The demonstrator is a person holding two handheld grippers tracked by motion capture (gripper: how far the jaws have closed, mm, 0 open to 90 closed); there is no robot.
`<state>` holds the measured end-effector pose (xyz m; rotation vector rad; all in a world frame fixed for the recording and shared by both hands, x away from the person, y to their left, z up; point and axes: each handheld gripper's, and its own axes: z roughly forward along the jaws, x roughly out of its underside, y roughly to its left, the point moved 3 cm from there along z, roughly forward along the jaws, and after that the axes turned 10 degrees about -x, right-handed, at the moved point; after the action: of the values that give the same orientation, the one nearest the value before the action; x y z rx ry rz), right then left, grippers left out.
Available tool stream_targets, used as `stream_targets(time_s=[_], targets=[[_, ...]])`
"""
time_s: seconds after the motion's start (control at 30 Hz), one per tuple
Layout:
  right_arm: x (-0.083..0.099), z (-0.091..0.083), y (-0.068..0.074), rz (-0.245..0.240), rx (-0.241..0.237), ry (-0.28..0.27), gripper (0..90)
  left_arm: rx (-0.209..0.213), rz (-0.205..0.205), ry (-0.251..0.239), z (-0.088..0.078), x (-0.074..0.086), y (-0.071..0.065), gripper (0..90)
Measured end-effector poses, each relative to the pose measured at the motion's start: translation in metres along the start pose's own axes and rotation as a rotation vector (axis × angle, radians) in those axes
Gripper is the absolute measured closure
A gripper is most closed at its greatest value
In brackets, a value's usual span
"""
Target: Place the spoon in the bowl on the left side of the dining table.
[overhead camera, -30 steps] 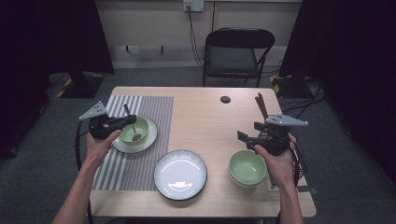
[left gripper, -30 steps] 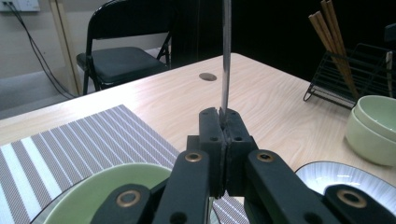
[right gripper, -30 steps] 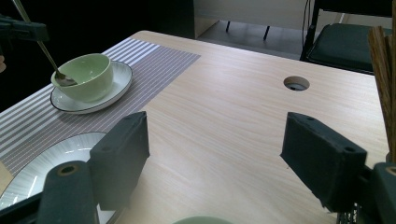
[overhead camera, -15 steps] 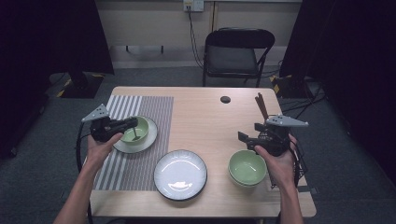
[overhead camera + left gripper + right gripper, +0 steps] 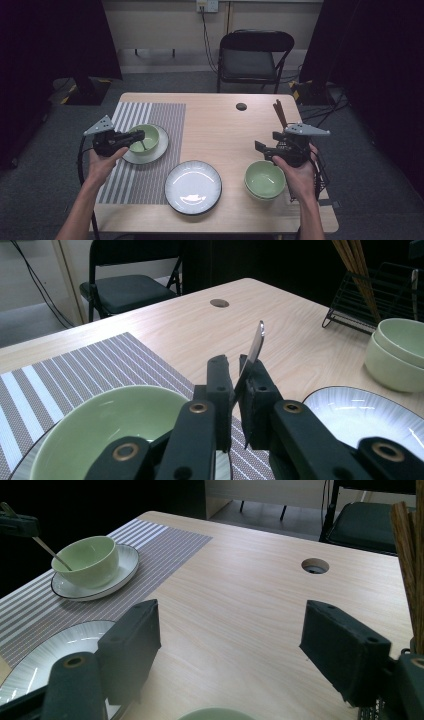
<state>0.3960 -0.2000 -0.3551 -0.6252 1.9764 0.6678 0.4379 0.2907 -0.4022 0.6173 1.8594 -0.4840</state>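
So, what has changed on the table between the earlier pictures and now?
The left gripper, shut on the spoon, has drawn back from above the green bowl toward its left rim, and the spoon now leans out of the bowl. The right gripper, the plate and the stacked bowls stayed as they were.

The left gripper [image 5: 134, 137] hangs over a green bowl [image 5: 145, 138] on a saucer [image 5: 161, 150] on the striped mat [image 5: 150, 112]. The right gripper [image 5: 261, 148] hovers above stacked bowls [image 5: 265, 180], beside a plate [image 5: 193, 186].
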Motion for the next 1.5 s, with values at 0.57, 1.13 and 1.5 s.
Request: stream_targets(time_s=[0.57, 1.13, 1.5], targets=[[0.001, 0.000, -0.001, 0.005, 0.005, 0.003, 22.9, -0.017, -0.033, -0.013, -0.022, 0.010, 0.015, 86.3], [0.001, -0.001, -0.001, 0.004, 0.005, 0.002, 23.0, -0.075, -0.055, -0.004, -0.035, 0.018, 0.038, 86.5], [0.001, 0.001, 0.000, 0.001, 0.000, 0.007, 23.0, -0.111, -0.080, 0.002, -0.040, 0.022, 0.050, 83.5]])
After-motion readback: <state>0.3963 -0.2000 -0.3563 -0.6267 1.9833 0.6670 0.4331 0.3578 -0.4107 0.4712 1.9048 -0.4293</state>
